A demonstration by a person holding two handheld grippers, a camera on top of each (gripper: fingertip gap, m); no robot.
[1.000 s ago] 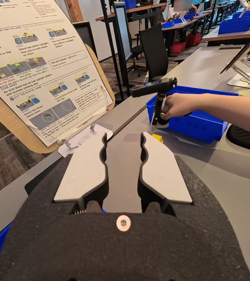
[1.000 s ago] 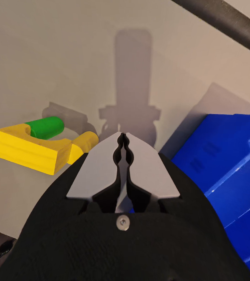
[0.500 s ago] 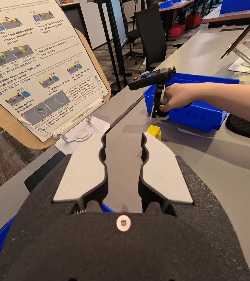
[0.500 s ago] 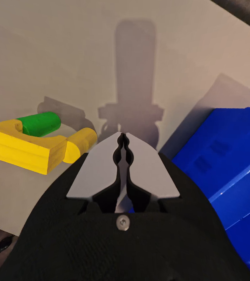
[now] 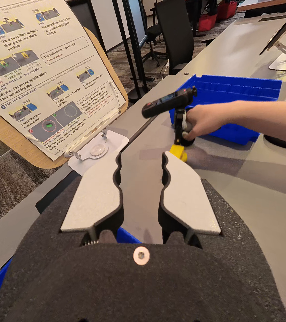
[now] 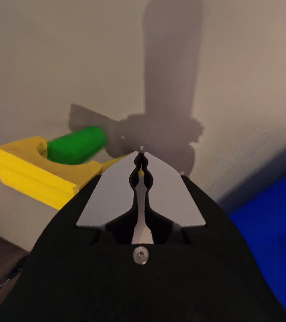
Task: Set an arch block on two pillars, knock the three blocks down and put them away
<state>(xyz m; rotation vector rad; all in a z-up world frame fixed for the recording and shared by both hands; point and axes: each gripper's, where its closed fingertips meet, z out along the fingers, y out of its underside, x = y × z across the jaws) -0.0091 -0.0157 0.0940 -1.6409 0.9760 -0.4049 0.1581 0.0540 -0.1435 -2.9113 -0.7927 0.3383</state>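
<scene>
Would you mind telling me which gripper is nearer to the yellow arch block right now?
The right. The right gripper is shut, its tips right beside the yellow arch block lying on the table. The left gripper is open and farther back, with bare table between.

The right gripper [image 6: 140, 153] is moving left and down toward the blocks; its tips are now overlapping the yellow pillar [image 6: 114, 161], which was clear of them before. The arch [image 6: 39, 176] and green pillar [image 6: 76, 145] are looming larger. The left gripper [image 5: 140, 157] is tilting downward, so the bin [image 5: 234, 90] is sitting lower.
</scene>
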